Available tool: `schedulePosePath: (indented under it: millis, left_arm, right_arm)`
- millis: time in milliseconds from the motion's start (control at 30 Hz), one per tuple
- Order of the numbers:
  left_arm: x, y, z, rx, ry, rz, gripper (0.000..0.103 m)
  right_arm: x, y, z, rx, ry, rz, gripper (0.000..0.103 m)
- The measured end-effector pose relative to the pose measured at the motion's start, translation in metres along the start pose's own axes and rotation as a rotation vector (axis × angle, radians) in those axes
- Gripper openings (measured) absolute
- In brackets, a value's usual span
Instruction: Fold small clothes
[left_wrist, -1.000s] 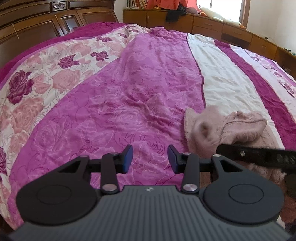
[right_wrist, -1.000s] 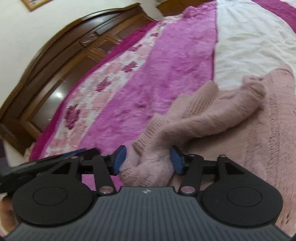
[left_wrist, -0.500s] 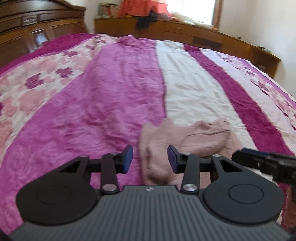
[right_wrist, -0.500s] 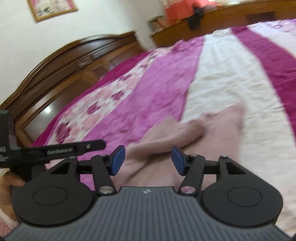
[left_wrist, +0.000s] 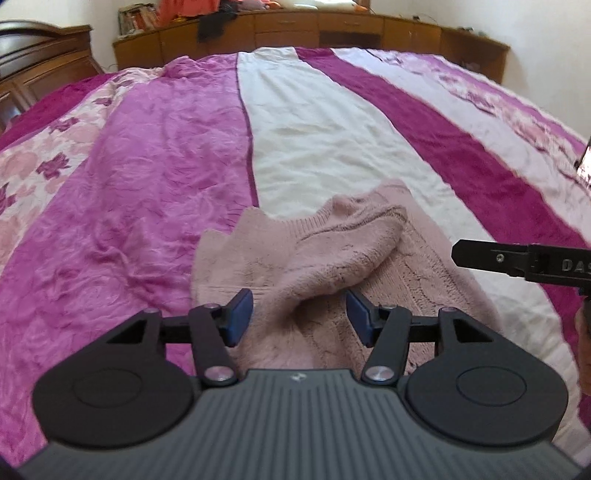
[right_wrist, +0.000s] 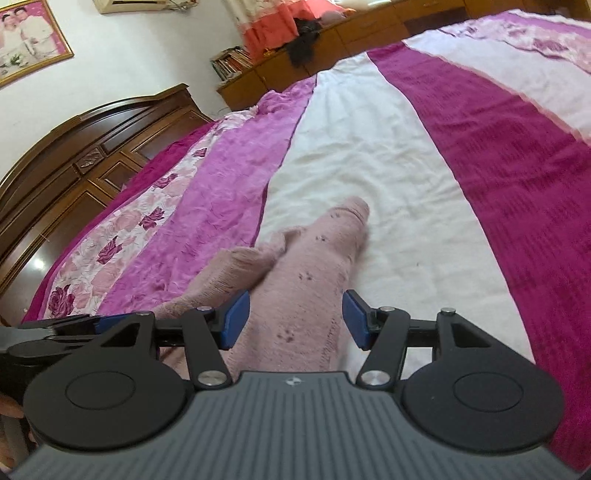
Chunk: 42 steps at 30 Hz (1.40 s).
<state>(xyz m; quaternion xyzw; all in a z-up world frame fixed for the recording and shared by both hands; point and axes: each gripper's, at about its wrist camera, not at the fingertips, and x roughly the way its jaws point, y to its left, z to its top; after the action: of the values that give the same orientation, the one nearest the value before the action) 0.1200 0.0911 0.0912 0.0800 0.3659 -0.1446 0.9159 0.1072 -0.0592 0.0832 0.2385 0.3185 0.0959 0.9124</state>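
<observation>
**Kid:** Since both grabbers are wide open and holding nothing, what should they pick up?

**Helper:** Start on the left. The left gripper (left_wrist: 299, 319) hangs just over the pink sweater (left_wrist: 317, 258), with its blue pads (left_wrist: 239, 320) spread apart. I think it should go down on the near left edge of the sweater and pinch only one layer, not the whole pile.

**Kid:** And the other one?

**Helper:** The right gripper (right_wrist: 295, 319) is open too, low over the sweater's right side, where a sleeve (right_wrist: 332, 236) points away up the bed. It should take the other near edge. Then both can pull gently apart, so the sweater lies flat before any fold.

**Kid:** Why gently?

**Helper:** It looks like soft, fuzzy knit. That kind of cloth stretches and flops. One sleeve (left_wrist: 354, 240) is lying across the body in a lump, so it needs smoothing first.

**Kid:** Where is the sweater?

**Helper:** On the bedspread (left_wrist: 140, 177), right where the wrinkly purple stripe meets the smooth white stripe (left_wrist: 317, 140).
</observation>
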Motion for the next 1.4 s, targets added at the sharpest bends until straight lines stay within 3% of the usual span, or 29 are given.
schedulePosePath:
  millis: [167, 200, 233, 433, 600, 700, 800, 900, 967, 1033, 1133, 1267, 1400]
  left_arm:
    - [0.023, -0.006, 0.002, 0.030, -0.025, 0.023, 0.057]
    - [0.026, -0.006, 0.002, 0.024, -0.035, 0.029, 0.047]
    - [0.029, -0.004, 0.002, 0.013, -0.043, 0.029, 0.016]
    - [0.016, 0.039, 0.009, -0.200, -0.127, 0.068, 0.012]
    - [0.026, 0.078, 0.001, -0.323, -0.084, 0.122, 0.012]
    - [0.038, 0.090, -0.011, -0.370, -0.042, 0.162, 0.012]
    - [0.035, 0.099, -0.022, -0.447, -0.029, 0.124, 0.014]
    - [0.024, 0.100, -0.022, -0.440, -0.043, 0.103, 0.014]
    - [0.018, 0.101, -0.022, -0.456, -0.040, 0.077, 0.021]
    - [0.010, 0.100, -0.022, -0.478, -0.041, 0.042, 0.040]
    - [-0.001, 0.100, -0.025, -0.497, -0.042, 0.006, 0.053]
    - [-0.008, 0.098, -0.033, -0.513, -0.017, -0.027, 0.056]
    - [-0.005, 0.094, -0.042, -0.513, 0.023, -0.052, 0.056]
  right_arm:
    - [0.010, -0.001, -0.008, 0.019, 0.027, -0.001, 0.064]
    - [0.011, -0.001, -0.010, 0.021, 0.031, 0.001, 0.064]
    - [0.013, 0.000, -0.011, 0.021, 0.036, 0.005, 0.064]
    - [0.018, 0.010, -0.015, -0.019, 0.047, 0.025, 0.064]
    - [0.017, 0.027, -0.016, -0.072, 0.035, 0.075, 0.064]
    - [0.020, 0.041, -0.021, -0.148, 0.032, 0.052, 0.068]
    - [0.021, 0.046, -0.025, -0.191, 0.029, 0.038, 0.069]
    - [0.020, 0.043, -0.025, -0.185, 0.035, 0.039, 0.069]
    - [0.020, 0.040, -0.023, -0.170, 0.039, 0.042, 0.069]
    - [0.019, 0.037, -0.022, -0.154, 0.041, 0.049, 0.069]
    - [0.017, 0.030, -0.018, -0.106, 0.043, 0.061, 0.070]
    - [0.018, 0.013, -0.012, -0.013, 0.061, 0.076, 0.080]
    - [0.027, -0.003, -0.012, 0.083, 0.114, 0.107, 0.081]
